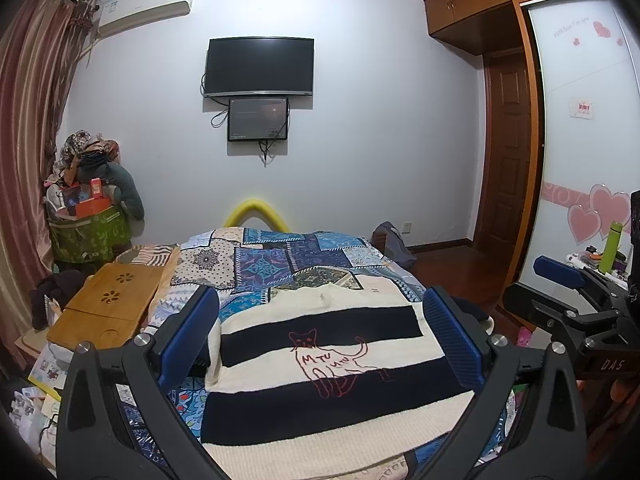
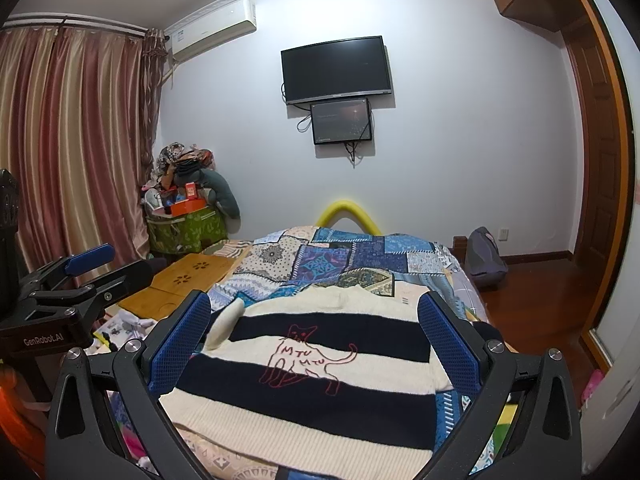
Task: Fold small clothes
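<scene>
A cream and navy striped knit sweater [image 1: 320, 364] with a red cat outline lies flat on the patchwork bedspread [image 1: 280, 260], sleeves folded in. In the left wrist view my left gripper [image 1: 320, 336] hovers above it, open, blue pads wide apart and empty. My right gripper [image 1: 560, 276] shows at the right edge of that view. In the right wrist view the sweater [image 2: 308, 376] lies under my right gripper [image 2: 316, 340], open and holding nothing. One cream sleeve end [image 2: 226, 324] sticks out at the sweater's left. My left gripper [image 2: 88, 260] appears at the left, its jaws' spacing unclear there.
A bamboo lap tray [image 1: 104, 308] rests on the bed's left side. A green bag heaped with clothes [image 1: 88, 224] stands in the corner by the curtains. A grey backpack [image 2: 484, 260] sits on the wooden floor right of the bed. A TV [image 1: 260, 66] hangs on the far wall.
</scene>
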Demonstrator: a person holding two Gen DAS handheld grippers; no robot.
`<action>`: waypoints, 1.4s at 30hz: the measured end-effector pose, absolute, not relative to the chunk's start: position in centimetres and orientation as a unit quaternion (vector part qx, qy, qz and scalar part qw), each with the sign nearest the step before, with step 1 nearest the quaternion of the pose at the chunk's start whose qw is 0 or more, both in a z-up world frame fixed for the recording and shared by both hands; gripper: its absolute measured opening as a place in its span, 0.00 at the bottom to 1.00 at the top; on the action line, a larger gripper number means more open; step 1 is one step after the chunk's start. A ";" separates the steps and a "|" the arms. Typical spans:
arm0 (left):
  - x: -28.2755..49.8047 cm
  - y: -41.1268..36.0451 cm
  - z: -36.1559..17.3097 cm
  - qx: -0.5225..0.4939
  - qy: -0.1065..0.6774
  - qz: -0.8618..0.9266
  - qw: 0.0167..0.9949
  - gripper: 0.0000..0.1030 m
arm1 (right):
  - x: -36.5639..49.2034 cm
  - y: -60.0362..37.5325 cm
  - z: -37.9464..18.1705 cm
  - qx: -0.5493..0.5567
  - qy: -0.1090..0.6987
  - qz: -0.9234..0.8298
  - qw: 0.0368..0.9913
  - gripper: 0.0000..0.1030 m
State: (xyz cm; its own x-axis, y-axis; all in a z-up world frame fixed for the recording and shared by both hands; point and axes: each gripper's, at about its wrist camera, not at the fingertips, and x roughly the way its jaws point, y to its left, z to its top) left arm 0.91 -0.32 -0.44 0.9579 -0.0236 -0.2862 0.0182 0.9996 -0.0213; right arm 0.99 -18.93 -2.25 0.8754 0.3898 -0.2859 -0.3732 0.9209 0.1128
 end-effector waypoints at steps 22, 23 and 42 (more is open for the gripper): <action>1.6 0.4 -1.0 -0.020 0.150 -0.007 0.988 1.00 | 1.5 -18.7 -2.5 0.025 0.165 0.195 0.967 1.00; 1.8 0.5 -1.1 -0.021 0.151 -0.006 0.988 1.00 | 1.7 -18.6 -2.6 0.025 0.166 0.195 0.966 1.00; 10.6 11.8 -12.1 -0.106 0.322 0.073 0.938 0.95 | 11.1 -16.5 -8.7 0.002 0.263 0.197 0.944 1.00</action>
State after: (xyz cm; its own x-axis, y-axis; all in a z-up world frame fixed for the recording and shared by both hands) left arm 10.55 11.84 -12.13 0.7819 0.0685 -0.6196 -0.2052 0.9668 -0.1520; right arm 11.09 -16.46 -8.74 0.7837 0.3737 -0.4961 -0.3718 0.9221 0.1071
